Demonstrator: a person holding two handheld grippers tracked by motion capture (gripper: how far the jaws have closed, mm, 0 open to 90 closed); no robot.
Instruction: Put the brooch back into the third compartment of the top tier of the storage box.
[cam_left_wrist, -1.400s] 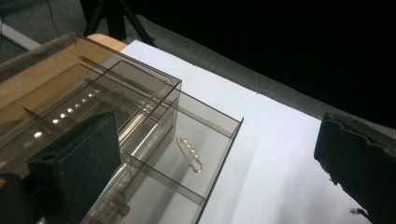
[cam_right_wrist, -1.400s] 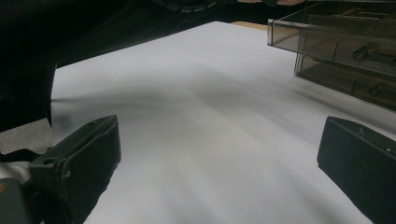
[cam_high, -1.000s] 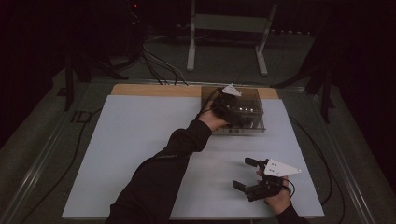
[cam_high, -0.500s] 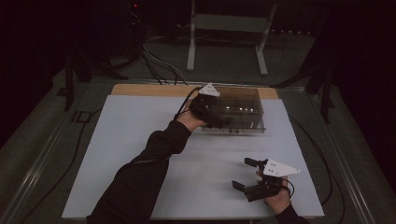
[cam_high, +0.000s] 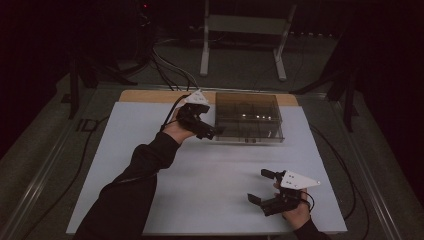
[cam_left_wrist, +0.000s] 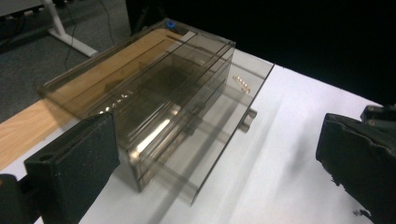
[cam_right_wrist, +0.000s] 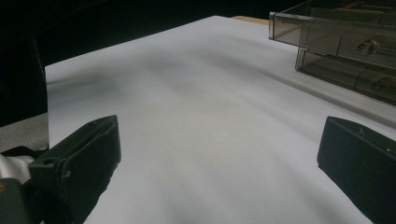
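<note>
Smoky plastic box (cam_high: 248, 118) sits at the surface's far edge; my left tongs (cam_high: 206, 131) (spread) hover at its left side. Right tongs (cam_high: 267, 187) idle, spread. Next, I'd say: close on a drawer.

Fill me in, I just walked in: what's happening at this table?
A person holds a gripper in each hand. The left gripper, jaws open, sits at the left end of a smoky transparent drawer box at the far side of the white mat, not gripping it. The right gripper hovers open near the front edge.
</note>
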